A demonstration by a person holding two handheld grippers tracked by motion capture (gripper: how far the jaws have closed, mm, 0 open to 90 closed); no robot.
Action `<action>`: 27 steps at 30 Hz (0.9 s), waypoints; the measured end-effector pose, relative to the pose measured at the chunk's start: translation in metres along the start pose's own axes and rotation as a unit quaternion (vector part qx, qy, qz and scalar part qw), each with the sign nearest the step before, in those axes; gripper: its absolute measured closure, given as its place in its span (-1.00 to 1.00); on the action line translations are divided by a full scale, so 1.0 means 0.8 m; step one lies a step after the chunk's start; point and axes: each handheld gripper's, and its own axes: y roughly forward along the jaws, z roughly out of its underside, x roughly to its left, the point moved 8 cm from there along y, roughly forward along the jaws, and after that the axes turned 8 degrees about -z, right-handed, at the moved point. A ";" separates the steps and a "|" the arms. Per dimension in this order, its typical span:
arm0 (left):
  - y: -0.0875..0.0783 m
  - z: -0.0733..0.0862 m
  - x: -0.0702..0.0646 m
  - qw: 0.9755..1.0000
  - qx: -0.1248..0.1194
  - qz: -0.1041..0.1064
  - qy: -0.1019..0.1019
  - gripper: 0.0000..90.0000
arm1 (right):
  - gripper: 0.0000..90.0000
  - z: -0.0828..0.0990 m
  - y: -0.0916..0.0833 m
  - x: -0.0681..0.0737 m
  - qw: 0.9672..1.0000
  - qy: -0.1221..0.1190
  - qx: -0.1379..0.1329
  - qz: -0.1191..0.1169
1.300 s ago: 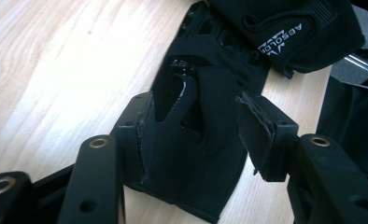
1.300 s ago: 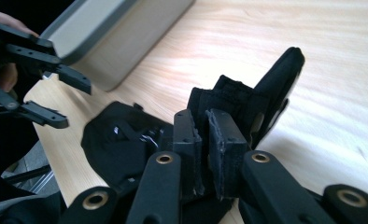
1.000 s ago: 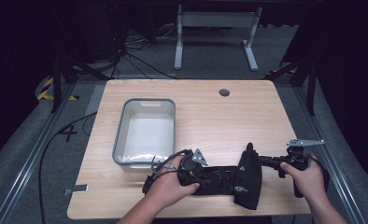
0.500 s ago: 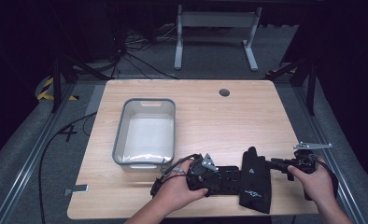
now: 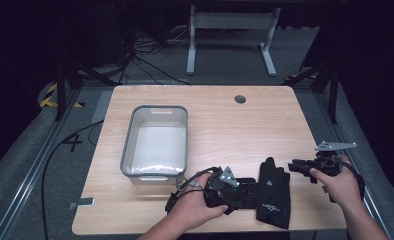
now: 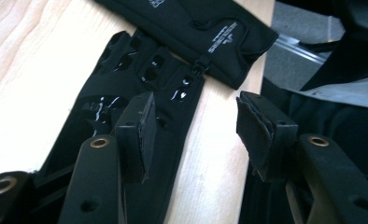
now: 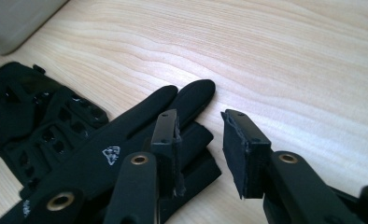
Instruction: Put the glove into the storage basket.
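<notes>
Two black gloves lie near the front edge of the wooden table [image 5: 265, 125], right of centre. The plain glove [image 5: 273, 192] lies with its long axis running away from the person, fingertips pointing toward the far edge and cuff at the front edge; in the right gripper view its fingers [image 7: 182, 100] reach out across the bare wood. The padded glove [image 5: 242, 192], with glossy patches over its back [image 6: 140, 79], lies crosswise just beside the plain one's left side, its fingers toward it. The left gripper [image 6: 194, 123] hangs low over the padded glove, jaws spread apart with nothing between them, one pad above the glove and the other above the table edge. The right gripper [image 7: 201, 137] sits just right of the plain glove, jaws parted and empty, near its fingertips. A grey bin [image 5: 130, 137] stands left of centre, well apart from the gloves.
</notes>
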 end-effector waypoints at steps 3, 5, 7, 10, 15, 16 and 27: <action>0.001 -0.001 -0.002 1.000 0.000 0.000 0.003 0.07 | 0.49 -0.004 0.002 -0.004 1.000 -0.006 0.006 -0.004; 0.002 -0.003 -0.002 1.000 -0.002 -0.002 0.005 0.07 | 0.49 -0.007 0.004 -0.007 1.000 -0.011 0.007 -0.001; 0.003 -0.004 -0.002 1.000 -0.001 0.000 0.004 0.07 | 0.49 -0.009 0.006 -0.007 1.000 -0.015 0.008 -0.004; 0.006 -0.007 -0.005 1.000 -0.002 0.002 0.008 0.08 | 0.49 -0.012 0.009 -0.007 1.000 -0.018 0.010 -0.005; 0.013 -0.015 -0.012 1.000 0.000 0.010 0.018 0.08 | 0.50 -0.018 0.012 -0.007 1.000 -0.022 0.009 -0.009; 0.015 -0.017 -0.014 1.000 -0.002 0.012 0.019 0.08 | 0.50 -0.018 0.013 -0.007 1.000 -0.022 0.009 -0.009; 0.043 -0.028 -0.023 0.999 0.005 0.027 0.030 0.08 | 0.50 -0.030 0.031 -0.013 0.999 -0.039 0.017 -0.011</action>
